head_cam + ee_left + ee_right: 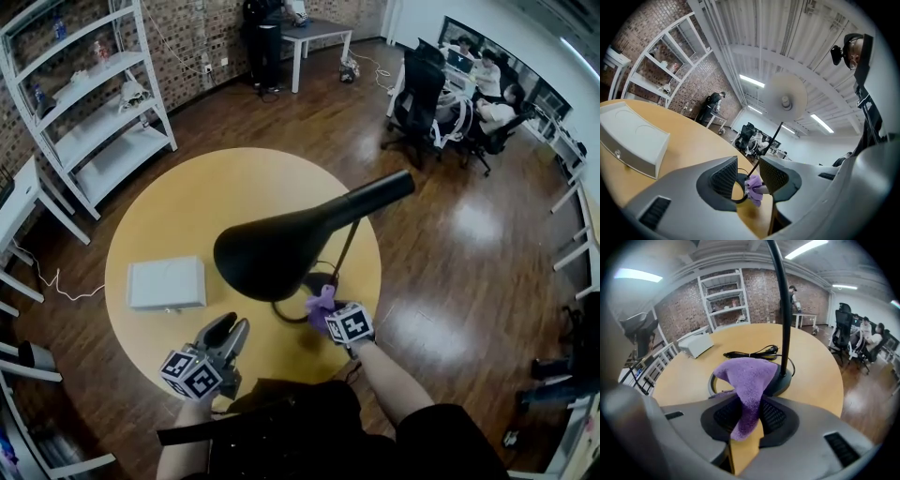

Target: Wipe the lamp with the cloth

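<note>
Your right gripper (746, 417), clamped on the purple cloth (749, 378) beside the base of the black lamp (281, 248) on the table (159, 211), should press lightly along stem and shade, while your left gripper (747, 177), jaws apart and empty, could steady the base.

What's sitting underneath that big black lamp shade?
The lamp's round black base and bundled black cord on the round yellow table, with the purple cloth in the right tool nearby. From above, the black shade covers most of the base.
</note>
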### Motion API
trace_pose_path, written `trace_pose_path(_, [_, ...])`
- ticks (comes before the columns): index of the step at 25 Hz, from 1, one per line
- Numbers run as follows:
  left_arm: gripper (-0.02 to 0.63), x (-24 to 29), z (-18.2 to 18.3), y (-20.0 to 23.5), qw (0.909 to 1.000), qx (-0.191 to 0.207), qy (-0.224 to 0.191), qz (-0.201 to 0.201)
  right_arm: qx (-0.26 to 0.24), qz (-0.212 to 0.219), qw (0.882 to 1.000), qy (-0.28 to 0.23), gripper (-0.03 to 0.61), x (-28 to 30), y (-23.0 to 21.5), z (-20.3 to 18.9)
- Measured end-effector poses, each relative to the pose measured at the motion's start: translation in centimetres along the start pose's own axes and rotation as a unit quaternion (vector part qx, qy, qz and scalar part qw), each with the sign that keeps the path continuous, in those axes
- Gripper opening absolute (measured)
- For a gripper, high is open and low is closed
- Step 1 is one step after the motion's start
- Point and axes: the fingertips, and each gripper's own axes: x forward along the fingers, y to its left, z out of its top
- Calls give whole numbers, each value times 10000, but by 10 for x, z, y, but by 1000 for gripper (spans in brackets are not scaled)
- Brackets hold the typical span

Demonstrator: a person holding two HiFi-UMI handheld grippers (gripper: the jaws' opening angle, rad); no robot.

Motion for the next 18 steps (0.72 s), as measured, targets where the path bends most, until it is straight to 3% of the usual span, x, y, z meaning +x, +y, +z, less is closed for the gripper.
trace_pose_path(2, [141, -2, 2, 0, 10000, -1, -35, 8, -177, -90, 9995, 233, 100, -11, -15, -3])
trace_pose_path(5, [141, -6, 7, 3, 9999, 27, -69, 114, -641, -1018, 9927, 93, 100, -36, -71, 14])
trace_pose_path(6, [141, -7, 8, 4, 9998, 44, -70, 160, -514, -1233, 9910, -60, 100, -40, -93, 22])
trace_pose_path(8, [141, -10, 9, 5, 9997, 79, -60, 240, 487, -1053, 9917, -558, 100, -39, -122, 38])
trace_pose_path(10, [141, -13, 10, 5, 9995, 111, -41, 295, 1745, -520, 9777, -1047, 100, -31, -127, 57])
trace_pose_path(12, [141, -15, 10, 4, 9994, 142, -8, 331, 2375, -226, 9649, -1097, 100, -14, -120, 63])
trace_pose_path(13, [141, -16, 10, 3, 9993, 156, 7, 347, 2365, -235, 9664, -975, 100, -5, -115, 60])
trace_pose_path(18, [141, -12, 9, 3, 9992, 183, 21, 353, 1386, -858, 9848, -600, 95, 8, -102, 49])
